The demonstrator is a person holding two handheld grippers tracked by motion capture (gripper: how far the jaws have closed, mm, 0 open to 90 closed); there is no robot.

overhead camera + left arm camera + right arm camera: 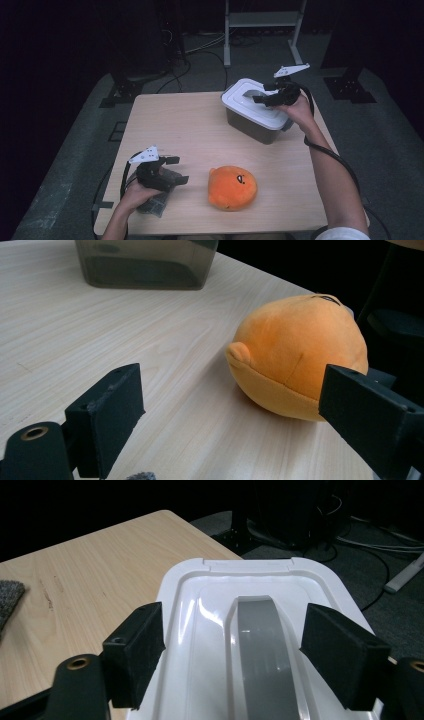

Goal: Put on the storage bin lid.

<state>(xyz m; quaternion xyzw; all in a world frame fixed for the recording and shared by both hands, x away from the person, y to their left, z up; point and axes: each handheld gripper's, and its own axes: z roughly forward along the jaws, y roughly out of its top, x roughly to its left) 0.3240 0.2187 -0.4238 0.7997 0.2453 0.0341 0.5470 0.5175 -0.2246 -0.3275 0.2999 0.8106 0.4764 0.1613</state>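
White plastic forms the lid (248, 102) of the dark storage box (255, 125) at the far right of the wooden table (170, 130). High view: the right gripper (259, 98) hovers over the lid; the left gripper (181, 169) rests low, near the orange plush toy (232, 188).

Left gripper view: jaws spread wide, empty, with the plush toy just ahead.

Right gripper view: jaws parted either side of the grey handle (262, 650), apparently not touching it.

Judged step: approach to lid removal. Next move calls for lowering, closing on the handle, then lifting straight up.
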